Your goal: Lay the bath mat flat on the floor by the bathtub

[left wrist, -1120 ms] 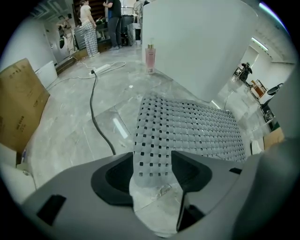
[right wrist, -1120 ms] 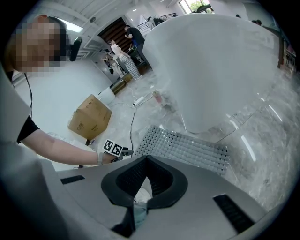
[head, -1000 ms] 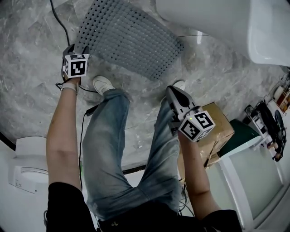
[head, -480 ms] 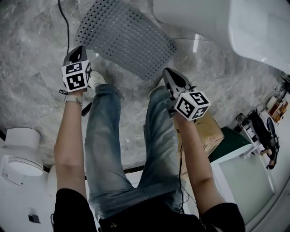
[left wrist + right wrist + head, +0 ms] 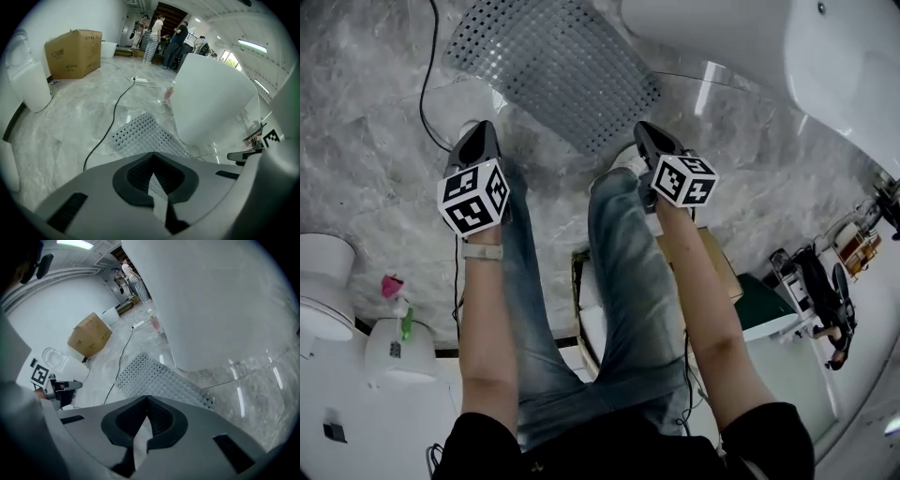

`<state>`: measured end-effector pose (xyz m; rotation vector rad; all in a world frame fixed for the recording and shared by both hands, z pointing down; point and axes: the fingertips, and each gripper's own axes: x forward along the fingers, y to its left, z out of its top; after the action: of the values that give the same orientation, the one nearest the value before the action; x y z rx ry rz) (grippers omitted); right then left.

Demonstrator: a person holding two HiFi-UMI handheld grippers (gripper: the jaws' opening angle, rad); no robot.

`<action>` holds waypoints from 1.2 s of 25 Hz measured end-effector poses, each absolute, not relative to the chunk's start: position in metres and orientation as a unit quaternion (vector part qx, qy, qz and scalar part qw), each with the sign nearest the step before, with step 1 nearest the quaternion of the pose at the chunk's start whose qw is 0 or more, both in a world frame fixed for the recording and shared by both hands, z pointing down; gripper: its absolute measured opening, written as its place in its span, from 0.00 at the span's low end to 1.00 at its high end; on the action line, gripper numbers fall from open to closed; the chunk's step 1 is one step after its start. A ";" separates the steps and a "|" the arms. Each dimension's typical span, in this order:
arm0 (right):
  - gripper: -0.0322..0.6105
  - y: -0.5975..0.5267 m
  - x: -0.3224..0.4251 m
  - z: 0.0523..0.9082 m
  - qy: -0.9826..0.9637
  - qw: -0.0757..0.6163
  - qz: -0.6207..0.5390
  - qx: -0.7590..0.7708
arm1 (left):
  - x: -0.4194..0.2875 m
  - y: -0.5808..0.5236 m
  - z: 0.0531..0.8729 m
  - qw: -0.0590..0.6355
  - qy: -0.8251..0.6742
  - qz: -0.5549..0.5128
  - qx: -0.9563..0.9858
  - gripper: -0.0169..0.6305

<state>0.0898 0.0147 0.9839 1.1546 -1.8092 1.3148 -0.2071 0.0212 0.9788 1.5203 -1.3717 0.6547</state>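
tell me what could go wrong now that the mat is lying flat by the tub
1. The black cable runs across the floor close beside the bath mat's left corner. A foot could catch it and drag the mat askew.
2. The marble floor looks glossy, so the mat might slide when stepped on.

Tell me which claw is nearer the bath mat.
Right, it seems. The right claw hangs just off the near right corner of the bath mat; the left claw hangs farther back off its left edge.
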 end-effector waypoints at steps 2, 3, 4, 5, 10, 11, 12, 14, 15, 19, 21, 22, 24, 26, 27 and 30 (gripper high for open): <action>0.09 0.020 0.098 1.003 -0.681 0.317 0.498 0.434 | -0.201 0.038 0.974 0.477 -0.571 0.266 0.613 0.05; 0.10 0.021 0.103 1.015 -0.678 0.322 0.498 0.434 | -0.198 0.044 0.974 0.478 -0.575 0.261 0.610 0.05; 0.10 0.021 0.109 1.027 -0.675 0.326 0.498 0.436 | -0.194 0.046 0.977 0.478 -0.578 0.257 0.609 0.05; 0.10 0.021 0.116 1.041 -0.671 0.332 0.497 0.440 | -0.189 0.045 0.983 0.477 -0.579 0.255 0.610 0.05; 0.27 0.022 0.149 1.102 -0.639 0.341 0.504 0.471 | -0.168 0.023 1.008 0.457 -0.574 0.247 0.633 0.05; 0.30 0.022 0.153 1.112 -0.634 0.339 0.505 0.477 | -0.166 0.021 1.011 0.462 -0.577 0.242 0.629 0.05; 0.31 0.024 0.157 1.121 -0.631 0.340 0.505 0.481 | -0.162 0.020 1.013 0.471 -0.580 0.234 0.622 0.05; 0.36 0.034 0.168 1.141 -0.620 0.348 0.505 0.489 | -0.151 0.017 1.014 0.485 -0.581 0.216 0.617 0.05; 0.38 0.040 0.175 1.152 -0.610 0.354 0.508 0.494 | -0.146 0.014 1.014 0.485 -0.579 0.213 0.620 0.05; 0.45 0.060 0.196 1.193 -0.574 0.373 0.522 0.509 | -0.134 0.009 1.014 0.476 -0.562 0.227 0.637 0.05; 0.47 0.067 0.203 1.211 -0.561 0.381 0.525 0.514 | -0.136 0.009 1.015 0.478 -0.552 0.230 0.643 0.05; 0.49 0.069 0.207 1.219 -0.555 0.385 0.525 0.517 | -0.140 0.008 1.015 0.479 -0.550 0.232 0.644 0.05; 0.52 0.074 0.213 1.234 -0.543 0.390 0.529 0.523 | -0.155 0.008 1.016 0.483 -0.555 0.233 0.636 0.05; 0.54 0.081 0.217 1.247 -0.531 0.391 0.539 0.525 | -0.169 0.007 1.015 0.491 -0.567 0.226 0.622 0.05; 0.55 0.084 0.218 1.252 -0.525 0.389 0.545 0.525 | -0.174 0.005 1.014 0.492 -0.572 0.223 0.618 0.05; 0.57 0.092 0.220 1.264 -0.513 0.387 0.561 0.522 | -0.176 -0.002 1.011 0.485 -0.573 0.222 0.622 0.05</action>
<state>0.2202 0.0922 1.2640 1.3288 -1.3048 1.4282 -0.1758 -0.0021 1.0111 1.5135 -1.3953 0.5403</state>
